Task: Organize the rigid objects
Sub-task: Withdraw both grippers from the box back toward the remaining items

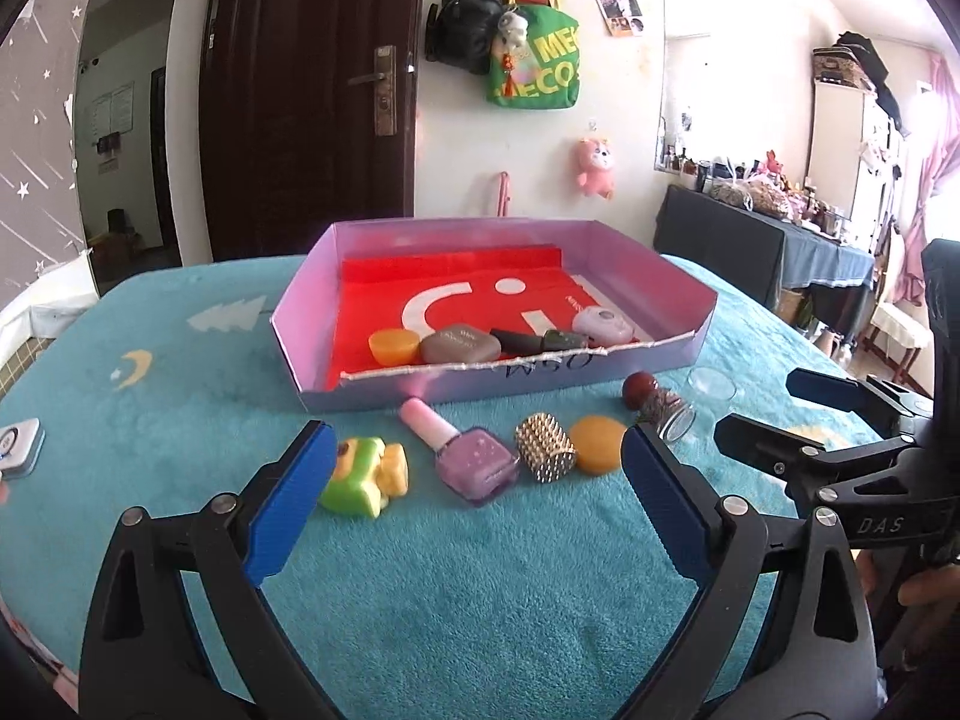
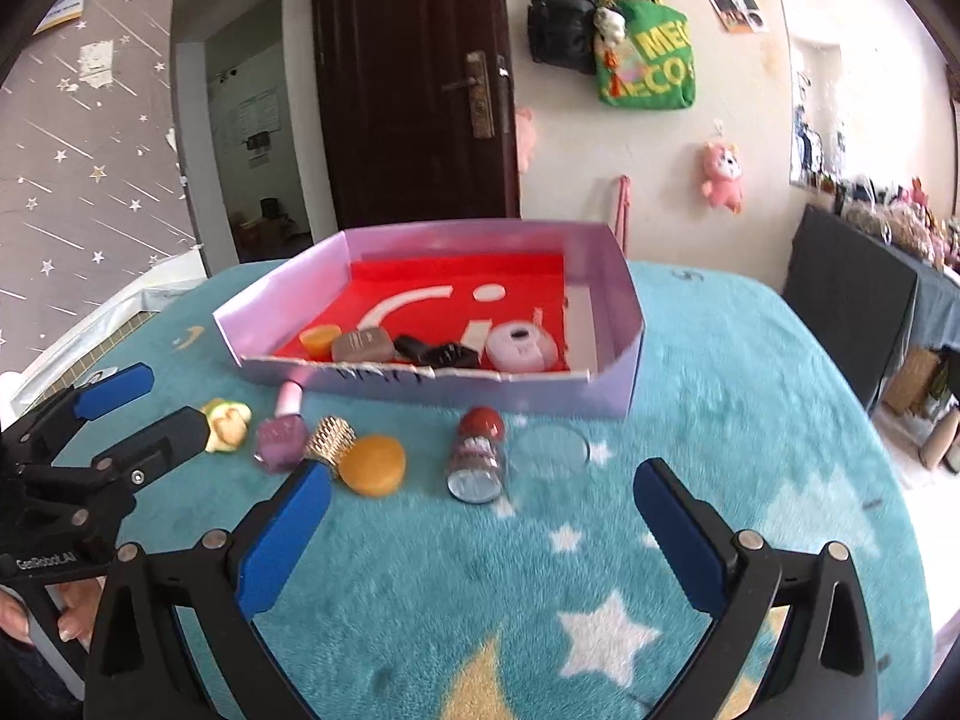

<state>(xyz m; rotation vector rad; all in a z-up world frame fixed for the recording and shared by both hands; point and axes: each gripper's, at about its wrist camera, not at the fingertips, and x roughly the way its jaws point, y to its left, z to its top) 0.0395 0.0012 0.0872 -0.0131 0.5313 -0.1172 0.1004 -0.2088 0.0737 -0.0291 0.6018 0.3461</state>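
While hovering over teal surface [image 1: 180, 396]: left tongs [image 1: 480, 498] and right tongs [image 2: 480, 516] both gaping wide, gripping nothing. Purple nail polish [image 1: 474, 462] lying before "OSM"-lettered box [image 1: 540, 373]; "MECO" showing on green bag [image 1: 540, 72].

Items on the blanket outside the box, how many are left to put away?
6, in a row before the box: green toy, nail polish, gold roller, orange disc, red-capped jar, clear dish.

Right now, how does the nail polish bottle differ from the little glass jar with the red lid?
The nail polish bottle is purple with a pink cap; the glass jar is clear with a round red lid. The bottle is squarish, the jar cylindrical. The bottle's cap nearly reaches the box; the jar lies apart. Both lie on their sides on the blanket.
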